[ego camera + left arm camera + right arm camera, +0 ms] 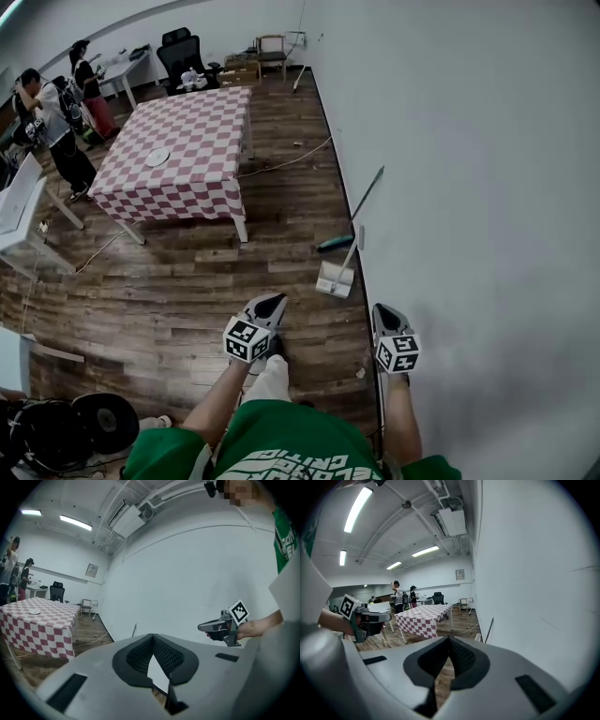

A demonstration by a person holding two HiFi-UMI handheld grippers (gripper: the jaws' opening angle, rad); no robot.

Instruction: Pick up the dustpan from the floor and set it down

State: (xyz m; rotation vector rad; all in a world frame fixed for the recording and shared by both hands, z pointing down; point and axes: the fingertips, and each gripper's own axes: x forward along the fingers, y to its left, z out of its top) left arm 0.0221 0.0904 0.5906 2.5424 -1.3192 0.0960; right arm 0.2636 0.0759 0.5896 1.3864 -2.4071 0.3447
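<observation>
A plain white wall (469, 187) runs up the right of the head view and meets the brown wood-plank floor (187, 291). A broom with a thin grey stick and dark green head (335, 244) leans against its foot. Just this side of the broom head sits the pale grey dustpan with a tall thin handle (334, 279), its pan flat on the floor close to the wall. Its long axis is that handle, which rises from the pan and tilts up towards the wall. Which way the pan's mouth faces cannot be made out. The dustpan lies ahead of both grippers and between their lines, well apart from each. The right gripper (384, 312) hugs the wall and looks slightly nearer, so it is probably the better placed for the handle. The left gripper (269, 302) is out over open floor. Both have their jaws closed tip to tip on nothing and would need to part before a grasp.
</observation>
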